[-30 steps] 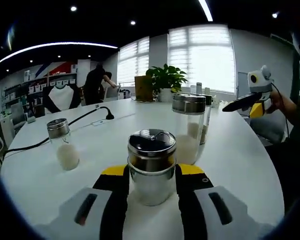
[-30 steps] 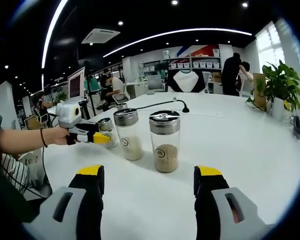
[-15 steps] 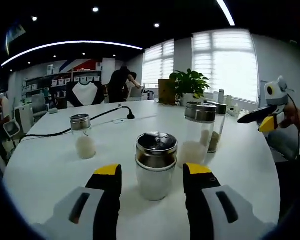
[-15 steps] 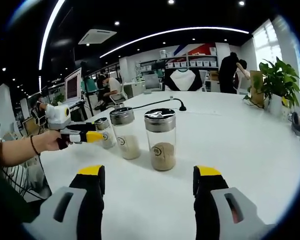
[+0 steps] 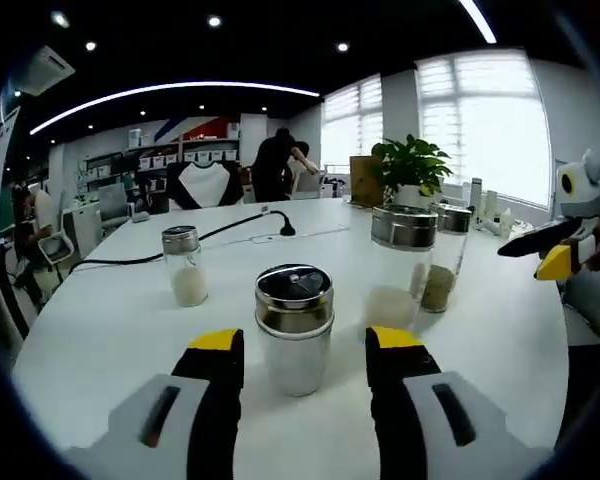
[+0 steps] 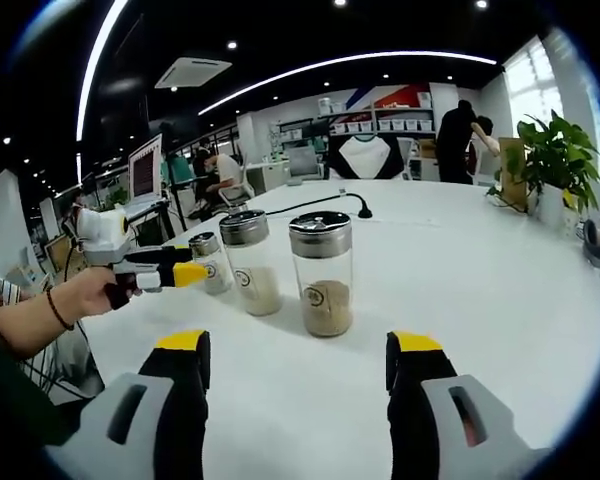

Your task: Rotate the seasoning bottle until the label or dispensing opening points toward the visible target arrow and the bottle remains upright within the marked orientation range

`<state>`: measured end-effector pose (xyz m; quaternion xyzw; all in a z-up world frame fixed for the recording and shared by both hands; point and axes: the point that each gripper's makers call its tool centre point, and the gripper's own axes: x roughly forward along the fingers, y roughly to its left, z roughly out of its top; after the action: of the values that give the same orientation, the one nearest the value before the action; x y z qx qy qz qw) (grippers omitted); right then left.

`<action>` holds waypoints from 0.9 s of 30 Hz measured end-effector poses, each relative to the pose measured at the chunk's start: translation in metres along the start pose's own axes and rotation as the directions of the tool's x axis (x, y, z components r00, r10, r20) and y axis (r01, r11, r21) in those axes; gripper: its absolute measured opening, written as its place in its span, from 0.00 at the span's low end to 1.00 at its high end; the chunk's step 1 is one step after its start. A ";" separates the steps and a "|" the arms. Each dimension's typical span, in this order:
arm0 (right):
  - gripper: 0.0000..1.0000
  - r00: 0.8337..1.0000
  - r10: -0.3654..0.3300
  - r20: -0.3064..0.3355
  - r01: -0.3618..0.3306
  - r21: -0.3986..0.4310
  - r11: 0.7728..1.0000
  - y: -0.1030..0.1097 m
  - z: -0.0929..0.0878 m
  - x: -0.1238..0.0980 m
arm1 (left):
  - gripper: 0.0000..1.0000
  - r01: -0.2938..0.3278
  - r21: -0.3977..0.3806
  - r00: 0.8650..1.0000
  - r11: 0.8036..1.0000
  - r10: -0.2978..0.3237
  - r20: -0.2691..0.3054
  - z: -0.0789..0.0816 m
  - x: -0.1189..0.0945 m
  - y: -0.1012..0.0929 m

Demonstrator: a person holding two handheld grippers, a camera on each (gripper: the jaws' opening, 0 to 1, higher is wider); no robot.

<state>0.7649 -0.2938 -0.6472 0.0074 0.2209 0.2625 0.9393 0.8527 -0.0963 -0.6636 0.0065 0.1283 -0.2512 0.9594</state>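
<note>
The room is a large open office with a dark ceiling carrying round spotlights and a long curved light strip (image 5: pixel 170 88), bright blinded windows (image 5: pixel 480 120), shelves (image 6: pixel 380 127) along the far wall, and two people (image 5: pixel 280 165) standing close together at the back. A broad white round desk (image 5: pixel 100 320) takes up the foreground; a black cable (image 5: pixel 230 228) runs across its far part and a potted plant (image 5: pixel 412 170) stands at its far edge. In the left gripper view, the seasoning bottle (image 5: pixel 294 328) stands upright on the desk between the tips of the left claw (image 5: pixel 305 350), whose yellow-tipped black jaws are spread apart with a visible gap on each side of the bottle and grip nothing. The bottle is a short clear glass jar with pale contents and a shiny metal lid whose top carries a flap; no label can be made out on it. Beyond it to the right stand two taller jars, one with white powder (image 5: pixel 402 265) and one with brown granules (image 5: pixel 444 258), just beside each other; a small white-filled shaker (image 5: pixel 185 266) stands well apart to the left. In the right gripper view, the right claw (image 6: pixel 300 365) hovers with its jaws spread wide and holds nothing, short of the brown-granule jar.
</note>
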 end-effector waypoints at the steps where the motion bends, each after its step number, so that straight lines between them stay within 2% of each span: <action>1: 0.72 1.000 0.000 0.001 0.000 0.001 1.000 0.000 0.000 0.000 | 0.52 -0.015 -0.024 1.000 1.000 0.015 0.011 0.002 0.000 0.000; 5: 0.72 1.000 0.001 0.005 -0.001 0.001 1.000 0.000 0.002 0.001 | 0.53 -0.049 -0.068 0.998 0.996 0.051 0.028 0.004 0.002 -0.003; 7: 0.72 1.000 0.003 0.008 -0.003 0.002 1.000 0.001 0.004 0.001 | 0.53 -0.104 -0.072 0.993 0.992 0.108 0.052 0.008 0.003 0.001; 10: 0.72 1.000 0.004 0.012 -0.004 -0.002 1.000 0.002 0.005 0.000 | 0.54 -0.156 -0.076 0.987 0.985 0.158 0.023 0.002 0.007 0.004; 17: 0.72 1.000 0.011 0.018 -0.011 -0.007 1.000 0.004 0.007 -0.002 | 0.53 -0.192 -0.100 0.981 0.976 0.192 -0.008 -0.007 0.014 0.007; 21: 0.72 1.000 0.008 0.018 -0.008 -0.001 1.000 0.003 0.006 -0.002 | 0.62 -0.255 -0.106 0.967 0.961 0.253 -0.032 -0.013 0.015 0.016; 22: 0.72 1.000 0.008 0.017 -0.008 -0.001 1.000 0.003 0.006 -0.002 | 0.61 -0.268 -0.112 0.964 0.957 0.265 -0.037 -0.014 0.015 0.018; 24: 0.72 1.000 0.011 0.013 -0.011 -0.012 1.000 0.003 0.006 -0.002 | 0.55 -0.262 -0.115 0.965 0.958 0.260 -0.032 -0.014 0.015 0.018; 27: 0.72 1.000 0.016 0.016 -0.016 -0.005 1.000 0.004 0.007 -0.001 | 0.53 -0.263 -0.100 0.965 0.960 0.262 -0.028 -0.013 0.015 0.018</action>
<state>0.7650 -0.2901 -0.6396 0.0089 0.2127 0.2705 0.9389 0.8711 -0.0871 -0.6808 -0.0240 0.1462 -0.1148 0.9823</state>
